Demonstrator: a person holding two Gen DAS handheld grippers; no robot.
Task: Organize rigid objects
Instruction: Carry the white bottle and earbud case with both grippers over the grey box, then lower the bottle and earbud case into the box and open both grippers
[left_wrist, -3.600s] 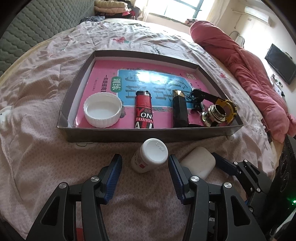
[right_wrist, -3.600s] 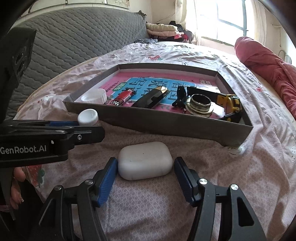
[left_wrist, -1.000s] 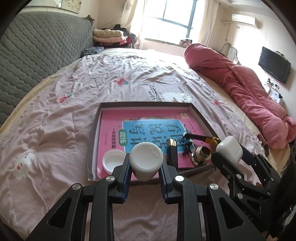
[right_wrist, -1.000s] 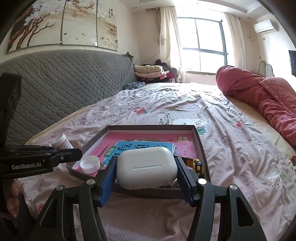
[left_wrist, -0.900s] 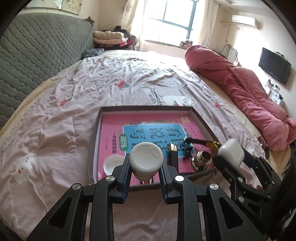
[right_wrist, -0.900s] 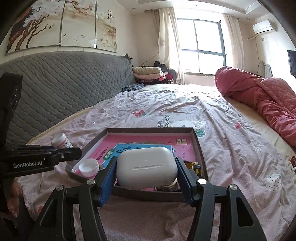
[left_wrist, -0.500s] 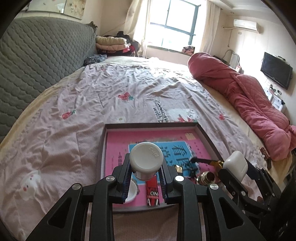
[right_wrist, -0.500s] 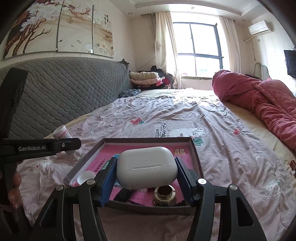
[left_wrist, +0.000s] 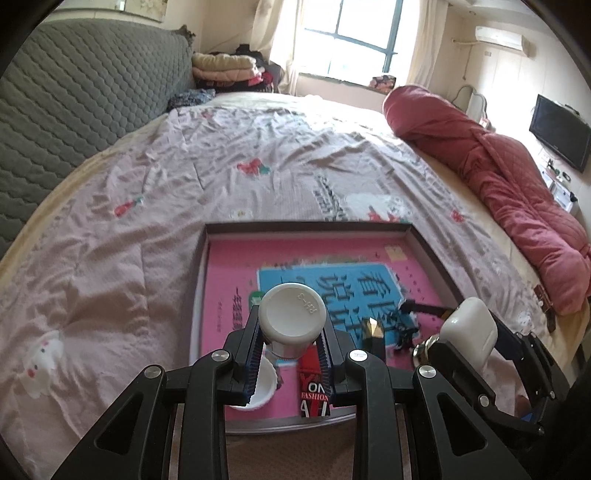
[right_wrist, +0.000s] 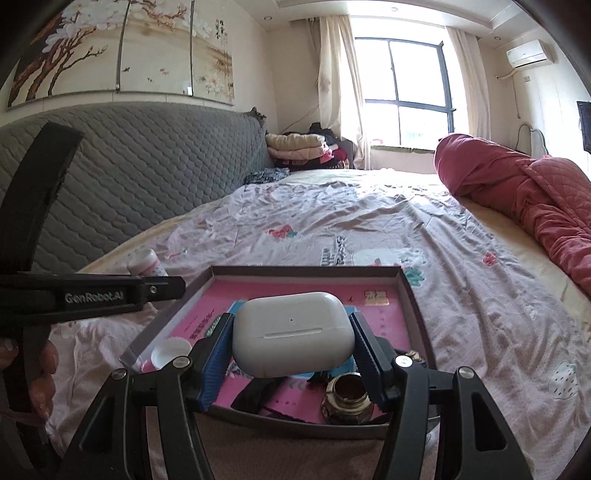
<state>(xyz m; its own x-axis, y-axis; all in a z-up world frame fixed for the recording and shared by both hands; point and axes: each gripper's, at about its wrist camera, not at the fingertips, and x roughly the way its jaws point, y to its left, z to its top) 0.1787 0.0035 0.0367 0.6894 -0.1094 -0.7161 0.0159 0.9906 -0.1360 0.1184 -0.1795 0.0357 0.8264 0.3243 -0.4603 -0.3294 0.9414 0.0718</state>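
Pink floral bedsheet (left_wrist: 155, 192), red quilt (left_wrist: 517, 177) – grey quilted headboard (right_wrist: 147, 166)

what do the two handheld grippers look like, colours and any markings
Both are matte black plastic frames with silver screws at the joints. The left gripper and right gripper each have two fingers lined with ribbed blue pads. Seen from the right wrist view, the left gripper's side carries white "GenRobot.AI" lettering. No cables or sleeves show.

White-capped bottle (left_wrist: 291, 319) (claw-clamped (left_wrist: 291, 345)) over tray (left_wrist: 428, 254)

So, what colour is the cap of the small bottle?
White: the bottle cap, seen best in the left wrist view.
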